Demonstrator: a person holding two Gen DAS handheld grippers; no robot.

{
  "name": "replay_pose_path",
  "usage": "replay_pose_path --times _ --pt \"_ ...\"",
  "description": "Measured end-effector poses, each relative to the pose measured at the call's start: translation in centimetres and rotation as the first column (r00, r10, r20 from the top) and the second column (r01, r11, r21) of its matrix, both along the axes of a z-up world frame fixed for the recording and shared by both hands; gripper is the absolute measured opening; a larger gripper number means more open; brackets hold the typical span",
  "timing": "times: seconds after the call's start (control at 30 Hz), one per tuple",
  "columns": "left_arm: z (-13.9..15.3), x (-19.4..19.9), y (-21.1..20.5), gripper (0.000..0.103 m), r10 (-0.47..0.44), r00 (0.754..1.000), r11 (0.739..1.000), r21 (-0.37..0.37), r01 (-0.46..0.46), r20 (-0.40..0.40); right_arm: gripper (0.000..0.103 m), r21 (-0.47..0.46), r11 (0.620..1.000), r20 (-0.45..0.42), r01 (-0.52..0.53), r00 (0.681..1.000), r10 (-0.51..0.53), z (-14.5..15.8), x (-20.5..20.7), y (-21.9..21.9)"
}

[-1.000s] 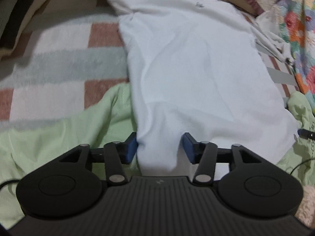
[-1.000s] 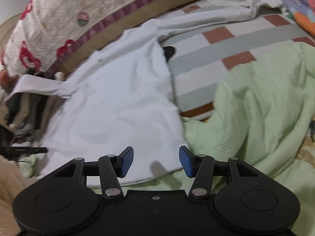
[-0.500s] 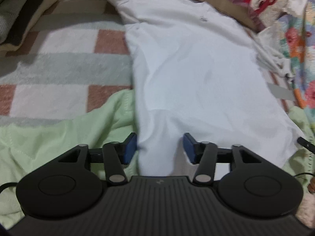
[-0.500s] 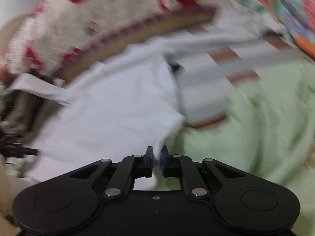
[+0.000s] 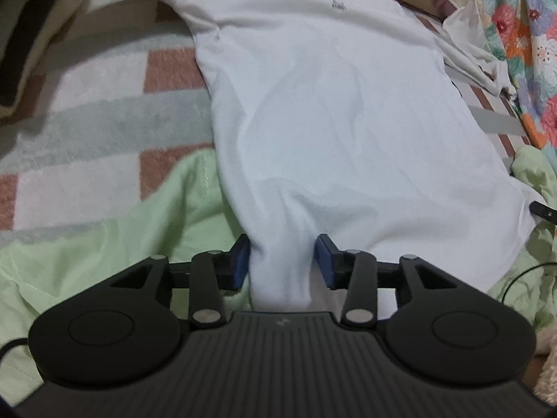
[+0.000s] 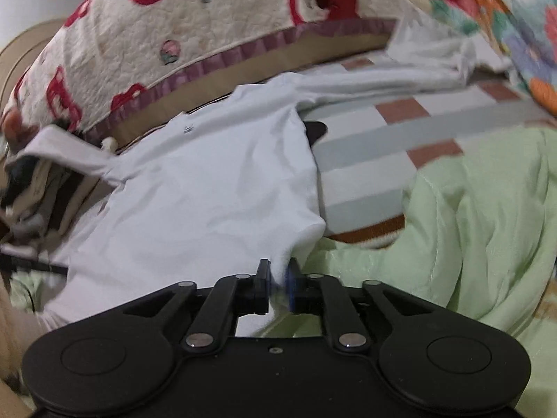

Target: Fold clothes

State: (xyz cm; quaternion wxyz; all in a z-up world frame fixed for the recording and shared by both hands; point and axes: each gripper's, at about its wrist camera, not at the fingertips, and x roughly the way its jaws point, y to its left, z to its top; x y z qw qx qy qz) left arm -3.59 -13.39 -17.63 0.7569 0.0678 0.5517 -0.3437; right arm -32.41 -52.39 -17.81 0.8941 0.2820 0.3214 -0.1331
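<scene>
A white long-sleeved shirt (image 5: 330, 122) lies flat on the bed with its collar far from me, and it also fills the middle of the right wrist view (image 6: 209, 191). My left gripper (image 5: 282, 261) is at the near hem, and a gathered ridge of the white cloth fills the gap between its blue pads. At the hem's other corner my right gripper (image 6: 278, 287) pinches a thin fold of the shirt. Its jaws are opening slightly, with the cloth still between the pads. One sleeve (image 6: 383, 80) stretches out to the right.
A pale green blanket (image 5: 122, 244) is bunched under the hem and spreads to the right (image 6: 470, 226). Below lies a checked bedspread (image 5: 87, 122). A red-patterned quilt (image 6: 209, 28) borders the far side, floral fabric (image 5: 532, 52) the right, and stacked clothes (image 5: 21, 35) the left.
My right gripper went from wide open to nearly shut on the hem corner and pulled the cloth up. My left gripper narrowed on the bunched hem.
</scene>
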Motion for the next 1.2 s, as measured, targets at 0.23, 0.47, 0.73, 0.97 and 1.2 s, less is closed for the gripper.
replay_pose_path --times 0.23,0.47,0.73,0.97,1.2 --pt "0.0 0.5 -0.1 0.042 0.005 1.0 0.999 -0.043 -0.005 0.016 0.053 0.256 0.955 0.049 0.149 0.985 -0.167 -3.8 -0.5 -0.8" --pt "1.8 0.7 0.1 0.008 -0.011 0.999 0.965 -0.264 0.003 -0.031 0.01 0.184 0.982 0.281 0.05 0.954 -0.101 -0.2 -0.7 0.1" --pt "1.3 -0.6 -0.3 0.013 -0.046 0.997 0.968 -0.249 0.03 -0.057 0.01 0.067 0.997 0.304 -0.04 0.952 0.018 1.8 -2.6 0.9" --pt "-0.5 -0.7 -1.5 0.056 -0.078 0.994 0.982 -0.176 0.063 -0.082 0.034 0.195 0.98 0.171 0.039 0.983 -0.073 -1.9 -2.0 0.6" --pt "4.0 1.0 -0.4 0.003 -0.016 1.0 0.986 -0.165 0.017 0.002 0.007 0.373 0.927 0.235 0.039 0.963 -0.135 -3.2 -0.6 -0.7"
